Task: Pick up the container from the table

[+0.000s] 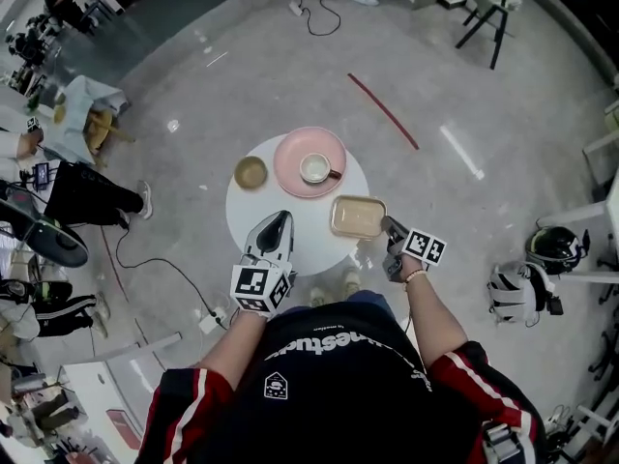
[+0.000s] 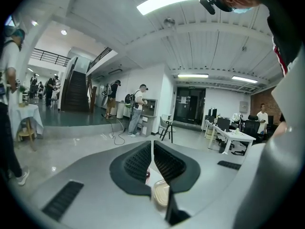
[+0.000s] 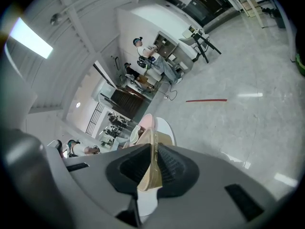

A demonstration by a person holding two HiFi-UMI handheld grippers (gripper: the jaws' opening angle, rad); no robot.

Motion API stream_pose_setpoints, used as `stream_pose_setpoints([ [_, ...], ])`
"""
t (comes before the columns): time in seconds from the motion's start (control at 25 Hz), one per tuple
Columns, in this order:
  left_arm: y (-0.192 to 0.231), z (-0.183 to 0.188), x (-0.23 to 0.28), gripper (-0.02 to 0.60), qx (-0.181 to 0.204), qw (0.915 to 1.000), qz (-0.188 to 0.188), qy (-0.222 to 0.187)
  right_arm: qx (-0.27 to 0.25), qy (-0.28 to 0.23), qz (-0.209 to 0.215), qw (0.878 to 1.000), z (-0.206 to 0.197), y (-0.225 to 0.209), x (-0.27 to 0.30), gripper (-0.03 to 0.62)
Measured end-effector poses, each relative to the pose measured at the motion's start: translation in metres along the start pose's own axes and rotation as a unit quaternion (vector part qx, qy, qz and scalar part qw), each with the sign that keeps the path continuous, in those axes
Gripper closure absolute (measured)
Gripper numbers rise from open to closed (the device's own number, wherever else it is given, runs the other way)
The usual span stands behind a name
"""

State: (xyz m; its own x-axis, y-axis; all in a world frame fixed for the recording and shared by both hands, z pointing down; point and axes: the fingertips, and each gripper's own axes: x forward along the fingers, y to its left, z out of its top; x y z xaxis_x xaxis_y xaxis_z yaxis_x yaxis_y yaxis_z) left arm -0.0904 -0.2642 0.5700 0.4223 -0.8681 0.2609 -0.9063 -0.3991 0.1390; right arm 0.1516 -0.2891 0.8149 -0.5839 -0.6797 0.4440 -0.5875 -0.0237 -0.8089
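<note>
Container (image 1: 356, 217): seen at the counter's (image 1: 253, 209) 4 o'clock edge, gripped by its right rim.
Right claw (image 1: 392, 228): clamped narrowly on the container's rim.
Left claw (image 1: 276, 222): closed on nothing, held at 6 o'clock.
Plate (image 1: 290, 158): at 12 o'clock, a cup (image 1: 315, 168) set on it.
Bowl (image 1: 250, 172): placed at 10 o'clock.

The left gripper (image 2: 152, 146) fills the lower half of the left gripper view. Only a corner of the container (image 2: 161, 193) peeps out below its jaws at lower centre. In the right gripper view the container (image 3: 149, 178) shows edge-on, its lower end lost behind the right gripper (image 3: 154, 144). In the head view the person's torso (image 1: 338, 375) covers the foot of the table (image 1: 253, 216). The chair (image 1: 493, 8) at upper right is cut by the top edge. What the small bowl (image 1: 250, 172) holds is too small to tell.
</note>
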Motion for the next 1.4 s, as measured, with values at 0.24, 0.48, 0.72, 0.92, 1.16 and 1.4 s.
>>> stream_pose_setpoints([
  [0.24,0.012,0.017,-0.024,0.546,-0.002,0.9997,0.009,-0.024,-0.035,-0.010,0.022,0.999,0.002,0.037,-0.016,0.536],
  [0.48,0.027,0.025,-0.044,0.546,-0.007,0.9989,0.022,-0.041,-0.065,-0.019,0.065,0.996,0.004,0.092,-0.025,0.536],
  [0.72,0.045,0.030,-0.064,0.546,-0.016,0.9977,0.041,-0.051,-0.101,-0.027,0.111,0.988,0.002,0.149,-0.035,0.536],
  [0.92,0.050,0.043,-0.082,0.546,-0.022,0.9967,0.051,-0.060,-0.150,-0.033,0.140,0.978,0.002,0.202,-0.050,0.536],
  [1.16,0.049,0.052,-0.101,0.546,-0.028,0.9961,0.050,-0.067,-0.203,-0.044,0.159,0.965,-0.003,0.254,-0.069,0.537],
  [1.4,0.046,0.070,-0.116,0.546,-0.034,0.9959,0.038,-0.075,-0.255,-0.067,0.171,0.949,0.000,0.311,-0.084,0.537],
])
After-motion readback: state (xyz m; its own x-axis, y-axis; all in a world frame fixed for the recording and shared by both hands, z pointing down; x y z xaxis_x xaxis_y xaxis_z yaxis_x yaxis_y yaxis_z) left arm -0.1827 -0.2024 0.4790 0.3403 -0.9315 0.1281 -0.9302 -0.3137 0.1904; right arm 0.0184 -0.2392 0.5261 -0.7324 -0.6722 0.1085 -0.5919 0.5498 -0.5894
